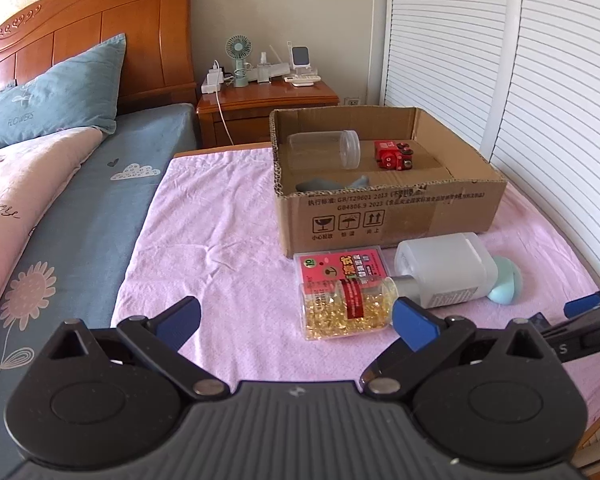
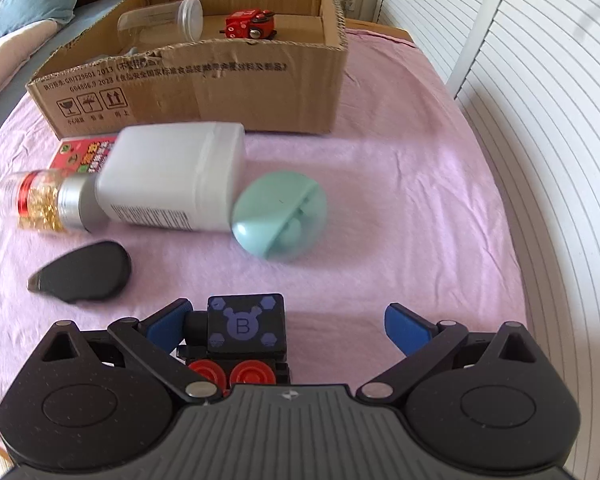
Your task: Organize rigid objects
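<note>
Sitting between the spread blue pads of the right tongs (image 2: 286,326), not yet pinched, is a small dark toy block (image 2: 246,326) marked with a B, red wheels under it, resting on the pink cloth (image 2: 400,208) of the worktop. The left pad looks to be touching it; the right pad stands well apart, so closing should be slow and centred or the toy will skid sideways. The left tongs (image 1: 296,318) hang wide and empty above the cloth.

Ahead lie a white bottle (image 2: 172,178) on its side, a jar of gold capsules (image 2: 40,204) at its cap end, a red card packet (image 2: 80,152) just behind them, a mint-green case (image 2: 280,216) touching the bottle's base, and a black oval piece (image 2: 82,266). The cardboard box (image 2: 204,92) beyond them already holds a clear jar (image 2: 160,20) and a red toy engine (image 2: 250,24). Open room lies to the right of the green case; I'd lift high enough to clear the box's near wall.
</note>
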`<state>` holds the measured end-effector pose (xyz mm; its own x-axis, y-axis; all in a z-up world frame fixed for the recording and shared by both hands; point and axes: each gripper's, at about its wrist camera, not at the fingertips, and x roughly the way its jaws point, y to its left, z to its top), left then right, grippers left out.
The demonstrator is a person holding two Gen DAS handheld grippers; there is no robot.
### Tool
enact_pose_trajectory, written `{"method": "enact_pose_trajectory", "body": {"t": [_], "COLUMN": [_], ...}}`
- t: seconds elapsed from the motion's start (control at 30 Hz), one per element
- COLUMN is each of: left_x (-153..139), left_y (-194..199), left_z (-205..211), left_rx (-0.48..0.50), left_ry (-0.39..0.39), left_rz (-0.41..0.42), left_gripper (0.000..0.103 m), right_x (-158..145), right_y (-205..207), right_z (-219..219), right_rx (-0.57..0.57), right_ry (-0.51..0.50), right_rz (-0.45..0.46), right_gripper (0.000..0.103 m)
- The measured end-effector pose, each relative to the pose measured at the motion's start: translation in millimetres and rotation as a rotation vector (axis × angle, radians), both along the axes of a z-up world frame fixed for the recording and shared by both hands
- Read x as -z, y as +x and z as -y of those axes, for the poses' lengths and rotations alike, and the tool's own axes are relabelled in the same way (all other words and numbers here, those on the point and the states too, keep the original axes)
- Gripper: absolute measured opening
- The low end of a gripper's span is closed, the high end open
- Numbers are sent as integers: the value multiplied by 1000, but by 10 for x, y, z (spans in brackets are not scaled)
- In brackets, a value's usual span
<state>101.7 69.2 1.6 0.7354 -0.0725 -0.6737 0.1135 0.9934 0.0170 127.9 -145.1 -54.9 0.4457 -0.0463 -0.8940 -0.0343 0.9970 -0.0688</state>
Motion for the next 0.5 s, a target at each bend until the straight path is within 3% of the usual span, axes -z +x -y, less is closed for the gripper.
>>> {"method": "enact_pose_trajectory", "body": {"t": [0.23,0.4,0.5], "left_x": [16,18,22], "left_y": [-26,-28,-27], "left_z": [64,80,97], "left_rx": [17,23,29], "left_ry": [7,-4,-4], "left_rz": [-10,-16,-19], "left_gripper": [102,102,102], "right_x": [-31,-67,-20], "right_y": [-222,-375,-437], "right_z": [246,303,224], "right_rx": [-7,-70,-115], "right_ry": [2,86,25], "right_rz": [-20,-60,-79], "right_gripper": [103,103,103]}}
